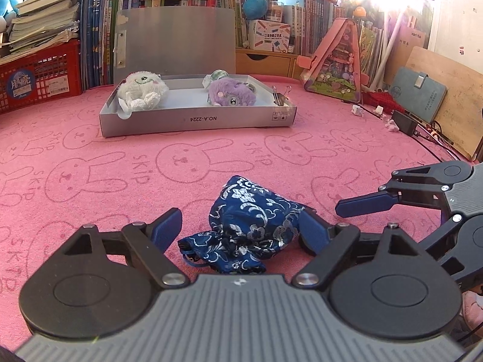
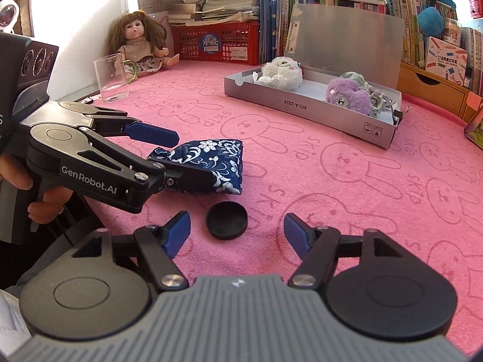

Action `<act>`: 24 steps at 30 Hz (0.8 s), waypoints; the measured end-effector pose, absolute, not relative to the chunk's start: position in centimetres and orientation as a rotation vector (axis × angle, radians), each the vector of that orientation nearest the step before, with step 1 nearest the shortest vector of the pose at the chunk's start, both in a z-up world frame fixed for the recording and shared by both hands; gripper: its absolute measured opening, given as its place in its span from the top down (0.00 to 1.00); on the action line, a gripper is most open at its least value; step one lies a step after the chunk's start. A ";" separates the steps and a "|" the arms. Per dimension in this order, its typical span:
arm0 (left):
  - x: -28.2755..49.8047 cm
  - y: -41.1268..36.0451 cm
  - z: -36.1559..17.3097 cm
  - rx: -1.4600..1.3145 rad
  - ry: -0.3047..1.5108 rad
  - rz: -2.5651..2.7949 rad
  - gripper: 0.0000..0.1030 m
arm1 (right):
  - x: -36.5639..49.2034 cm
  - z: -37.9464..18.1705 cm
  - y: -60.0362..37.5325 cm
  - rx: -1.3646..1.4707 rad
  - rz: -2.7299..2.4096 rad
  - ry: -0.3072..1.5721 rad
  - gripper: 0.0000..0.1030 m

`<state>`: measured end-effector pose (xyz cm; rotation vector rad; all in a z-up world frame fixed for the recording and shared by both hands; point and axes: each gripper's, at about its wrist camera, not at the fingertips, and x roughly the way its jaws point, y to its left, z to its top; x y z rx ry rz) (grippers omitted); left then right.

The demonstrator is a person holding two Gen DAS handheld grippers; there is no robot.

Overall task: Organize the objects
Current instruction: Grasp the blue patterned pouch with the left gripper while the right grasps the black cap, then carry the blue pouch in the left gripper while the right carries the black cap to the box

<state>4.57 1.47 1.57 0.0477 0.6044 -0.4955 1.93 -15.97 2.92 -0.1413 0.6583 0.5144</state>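
Note:
A blue cloth pouch with white flower print [image 1: 250, 226] lies on the pink mat. My left gripper [image 1: 241, 229] is open with one finger on each side of the pouch; whether they touch it I cannot tell. In the right wrist view the left gripper [image 2: 190, 157] straddles the pouch [image 2: 211, 157]. My right gripper [image 2: 237, 232] is open and empty, low over a round black lid [image 2: 226, 220] that lies between its fingers. An open grey box [image 1: 196, 117] holds a white plush [image 1: 142, 90] and a purple plush [image 1: 231, 92].
Books, a red basket [image 1: 36, 78] and plush toys line the back. A doll [image 2: 139, 45] and a clear glass [image 2: 111, 75] stand far left in the right wrist view. A pink toy case [image 1: 338, 63], a notebook [image 1: 418, 96] and cables lie right.

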 end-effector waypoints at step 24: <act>5.4 1.6 1.8 0.037 0.545 -0.350 0.41 | 3.6 2.8 -18.3 -0.083 0.275 0.626 0.59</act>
